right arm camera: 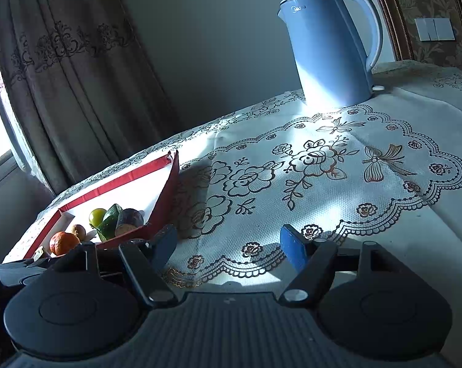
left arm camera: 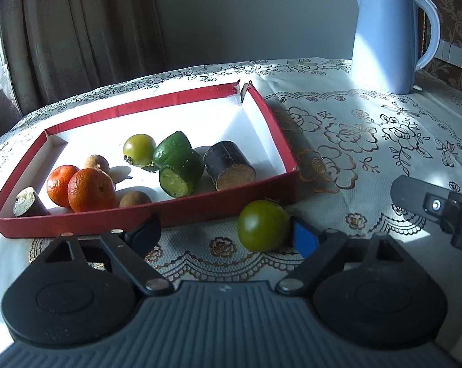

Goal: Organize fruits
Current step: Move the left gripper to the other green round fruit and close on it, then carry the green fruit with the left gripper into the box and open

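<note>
The red box point(left arm camera: 139, 217) is the landmark: a shallow tray with white inside, lying on the tabletop point(left arm camera: 338, 159) under a flower-printed cloth. Inside it I count two oranges point(left arm camera: 91, 190) near its left front corner, two small brown round fruits point(left arm camera: 96, 163), one green round fruit point(left arm camera: 139, 149), two green cut pieces point(left arm camera: 177, 171), and two dark cut pieces, the larger point(left arm camera: 229, 170) near the right wall, the smaller point(left arm camera: 28, 202) in the left front corner. One more green round fruit point(left arm camera: 263, 225) sits outside, just in front of the box's right front corner.

The left claw point(left arm camera: 225, 236) is spread wide, with that outside fruit between its fingers, touching or nearly touching the blue-padded one. The right claw point(right arm camera: 228, 242) is also spread wide over bare cloth to the right of the box, holding nothing.

One blue kettle point(left arm camera: 387, 43) stands well behind the box, to its right. From the right wrist view the box's near wall and the other gripper's body hide most of the fruit; the outside fruit cannot be made out there.
</note>
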The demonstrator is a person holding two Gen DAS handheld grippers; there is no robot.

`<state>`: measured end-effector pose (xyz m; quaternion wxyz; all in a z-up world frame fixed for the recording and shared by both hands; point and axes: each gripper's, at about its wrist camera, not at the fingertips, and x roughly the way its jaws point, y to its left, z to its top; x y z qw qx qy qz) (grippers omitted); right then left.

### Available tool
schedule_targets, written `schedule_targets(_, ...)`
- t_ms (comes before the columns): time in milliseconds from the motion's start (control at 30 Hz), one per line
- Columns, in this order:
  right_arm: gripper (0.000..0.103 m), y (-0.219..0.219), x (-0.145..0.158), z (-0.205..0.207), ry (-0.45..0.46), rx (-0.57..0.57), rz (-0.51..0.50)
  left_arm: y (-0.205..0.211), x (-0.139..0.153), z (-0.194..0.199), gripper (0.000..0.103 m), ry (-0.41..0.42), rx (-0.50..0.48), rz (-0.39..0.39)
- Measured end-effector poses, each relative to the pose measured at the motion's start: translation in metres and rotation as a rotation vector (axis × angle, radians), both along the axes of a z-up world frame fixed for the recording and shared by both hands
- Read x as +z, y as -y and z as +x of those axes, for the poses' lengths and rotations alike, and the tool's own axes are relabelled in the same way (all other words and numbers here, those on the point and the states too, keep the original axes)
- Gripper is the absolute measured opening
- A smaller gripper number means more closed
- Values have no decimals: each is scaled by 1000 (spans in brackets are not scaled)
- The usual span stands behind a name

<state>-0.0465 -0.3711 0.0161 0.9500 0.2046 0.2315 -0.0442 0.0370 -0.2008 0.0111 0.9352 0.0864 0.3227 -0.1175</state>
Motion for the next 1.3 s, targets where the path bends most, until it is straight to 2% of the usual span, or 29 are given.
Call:
schedule_targets(100, 74, -1, 0, 1, -4, 2, -2, -1, 0, -1, 83, -2, -3, -8)
schedule_targets(233, 74, -1, -1, 1, -6, 1, -2, -1, 2, -4, 66, 1, -24, -22)
schedule_targets(300, 74, -1, -2, 1, -8, 2, -2, -3, 2, -4, 61, 3, -20, -26)
schedule_targets(367, 74, 0, -2, 2, -9, 2, -1, -4, 3, -5, 35, -8, -67, -54)
schedule_targets(433, 74, 0, -2, 2, -10, 3, 0, 0, 4, -9, 31, 5, -76, -32)
schedule_targets(900, 74, 1, -4, 4, -23, 11, 7, -21, 8, -25, 31, 73, -38, 13)
schedule_targets(1300, 74, 1, -5, 5, -25, 11, 12, -85, 32, -33, 31, 163, 77, 22)
